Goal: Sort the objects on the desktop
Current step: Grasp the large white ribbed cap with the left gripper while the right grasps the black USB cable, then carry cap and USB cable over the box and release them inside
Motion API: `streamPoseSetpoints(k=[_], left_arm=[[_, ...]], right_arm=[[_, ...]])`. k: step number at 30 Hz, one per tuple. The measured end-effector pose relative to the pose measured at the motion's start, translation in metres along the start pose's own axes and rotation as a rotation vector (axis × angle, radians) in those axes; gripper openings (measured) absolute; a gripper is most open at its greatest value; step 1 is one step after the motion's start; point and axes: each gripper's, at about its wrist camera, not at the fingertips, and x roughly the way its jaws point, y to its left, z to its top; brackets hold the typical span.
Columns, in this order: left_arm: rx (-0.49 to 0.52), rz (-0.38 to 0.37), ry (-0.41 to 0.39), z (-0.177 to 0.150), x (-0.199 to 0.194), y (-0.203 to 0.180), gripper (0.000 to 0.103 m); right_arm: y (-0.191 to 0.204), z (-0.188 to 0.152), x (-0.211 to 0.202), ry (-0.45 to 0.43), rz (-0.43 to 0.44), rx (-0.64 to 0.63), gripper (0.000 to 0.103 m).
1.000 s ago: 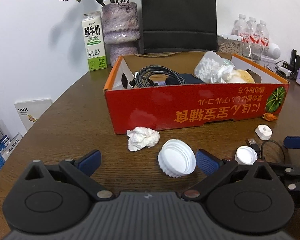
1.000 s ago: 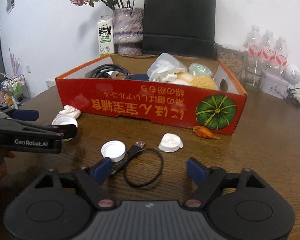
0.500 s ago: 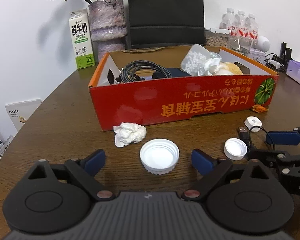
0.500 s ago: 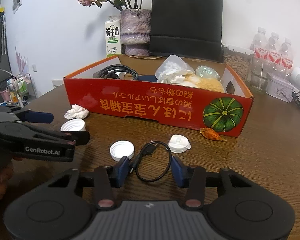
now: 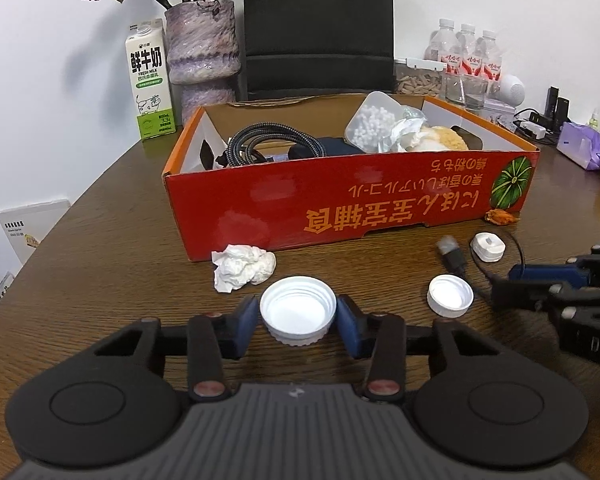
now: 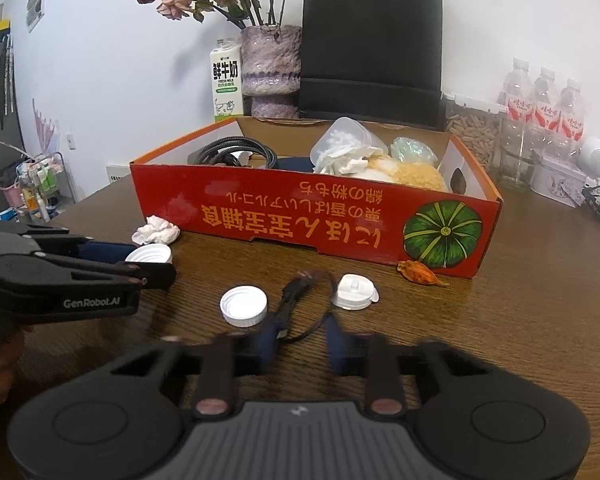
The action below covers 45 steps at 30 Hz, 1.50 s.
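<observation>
My left gripper (image 5: 297, 322) is shut on a large white jar lid (image 5: 298, 314), open side up, on the wooden table. My right gripper (image 6: 300, 338) is closed around a black USB cable (image 6: 296, 312), whose plug end is blurred. A smaller white cap (image 6: 243, 305) lies left of the cable, a white flip cap (image 6: 354, 291) right of it. A crumpled tissue (image 5: 242, 266) and a dried orange peel (image 6: 420, 273) lie by the red cardboard box (image 5: 340, 208), which holds a coiled cable, a cotton container and wrappers.
Behind the box stand a milk carton (image 5: 149, 80), a purple vase (image 5: 202, 52) with dried flowers, a black bag (image 5: 318, 28) and water bottles (image 5: 466, 58). A purple tissue pack (image 5: 584, 148) sits at far right. The left gripper shows in the right wrist view (image 6: 80, 276).
My left gripper's fingers closed onto the large white lid. My right gripper closed from wide open around the black cable, and the cable's plug end has shifted.
</observation>
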Motion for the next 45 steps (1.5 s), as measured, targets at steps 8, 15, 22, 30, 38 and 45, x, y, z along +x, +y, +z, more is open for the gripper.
streamPoseSetpoints(k=[8, 15, 22, 30, 38, 45], left_arm=[[-0.001, 0.000, -0.001, 0.000, 0.000, 0.000, 0.044], [-0.005, -0.007, -0.029, 0.000, -0.004, 0.001, 0.041], [-0.009, -0.003, -0.071, 0.003, -0.014, -0.001, 0.041], [-0.034, -0.009, -0.190, 0.020, -0.042, -0.008, 0.041], [-0.020, -0.019, -0.286, 0.065, -0.052, -0.022, 0.041], [-0.087, 0.036, -0.338, 0.109, -0.032, -0.021, 0.041]], right_arm=[[-0.001, 0.001, -0.006, -0.027, 0.021, 0.006, 0.007], [-0.001, 0.003, -0.016, -0.076, 0.037, 0.007, 0.005], [-0.003, 0.007, -0.024, -0.117, 0.042, 0.024, 0.005], [-0.003, 0.020, -0.043, -0.215, 0.041, 0.025, 0.005], [-0.015, 0.059, -0.065, -0.355, -0.004, 0.034, 0.005], [-0.028, 0.100, -0.042, -0.404, -0.056, 0.056, 0.005]])
